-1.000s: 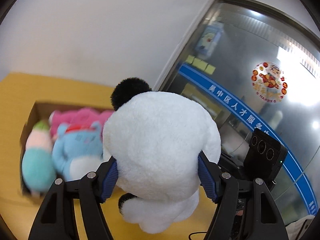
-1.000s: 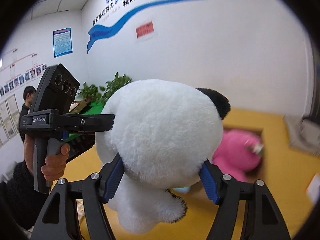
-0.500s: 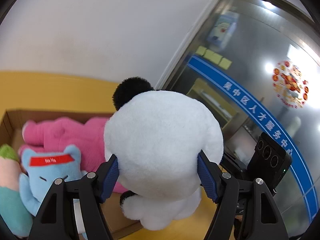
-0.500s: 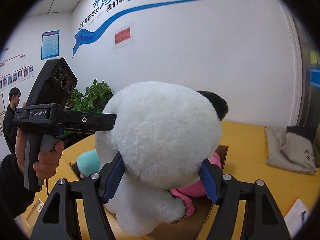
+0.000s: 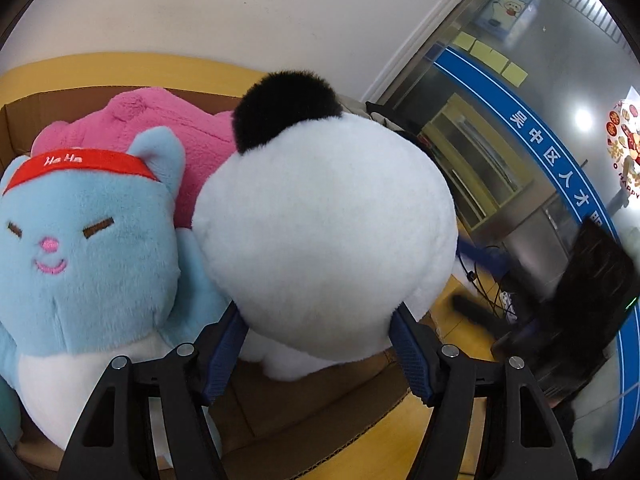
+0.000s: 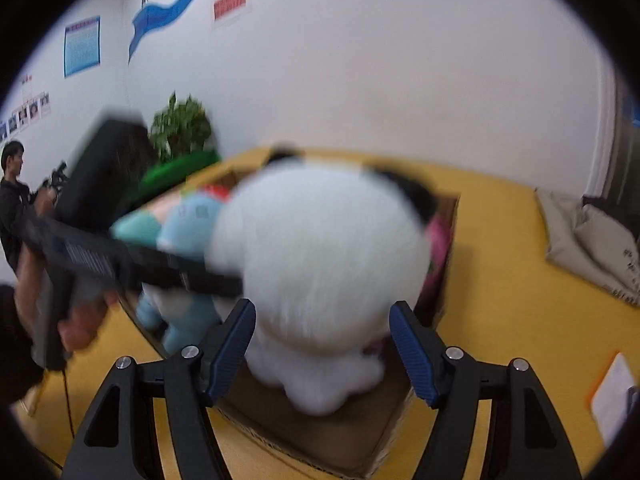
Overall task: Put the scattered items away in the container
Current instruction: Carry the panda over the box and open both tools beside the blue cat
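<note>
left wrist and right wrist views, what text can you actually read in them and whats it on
"Ha Ha" on the red headband of the blue cat plush.
"吴中区人才" on the blue band across the glass wall; it runs on, unreadable.
"O HAPPY" on the round window sticker, cut off at the frame edge.
Wall posters and the red sign in the right wrist view: too blurred to read.

The cardboard box (image 5: 304, 412) is largely filled: a blue cat plush (image 5: 84, 256) and a pink plush (image 5: 192, 140) are packed against the left and back, and a white panda plush (image 5: 324, 240) is pressed beside them. Bare box floor is left only at the near edge. Open yellow tabletop (image 6: 512, 280) is seen to the right.
</note>
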